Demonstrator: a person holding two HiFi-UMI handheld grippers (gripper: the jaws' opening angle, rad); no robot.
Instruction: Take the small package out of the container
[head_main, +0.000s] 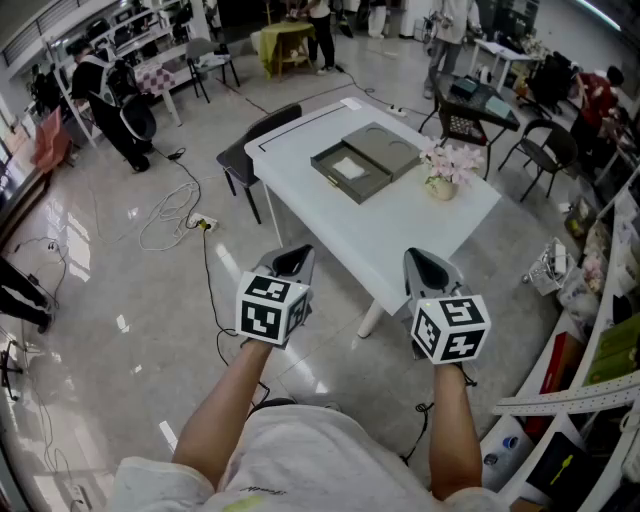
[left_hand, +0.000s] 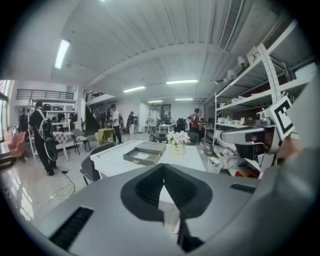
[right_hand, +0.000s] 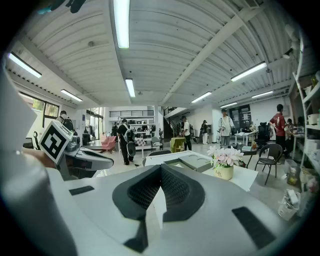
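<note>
Glossy grey workshop floor (head_main: 120, 300) fills the lower frame of the head view and runs under everything beyond. Lower centre: we hold the left gripper (head_main: 293, 262) and the right gripper (head_main: 428, 268) side by side, short of the table, each with its jaws pressed together on nothing. Centre: a white table (head_main: 400, 235), well apart from both tools. Upper centre, on the table: a grey container (head_main: 333, 180) with its lid (head_main: 385, 145) laid open to the right. The small package (head_main: 348, 168) lies flat inside it as a pale rectangle. A pot of pink flowers (head_main: 443, 172) stands just right of the lid. We judge the package thin, light and somewhat pliable. Lying flat, it offers only its edges, so we would pinch one free edge from above, clear of the container wall. Upper left: a person in dark clothes (head_main: 110, 95).
</note>
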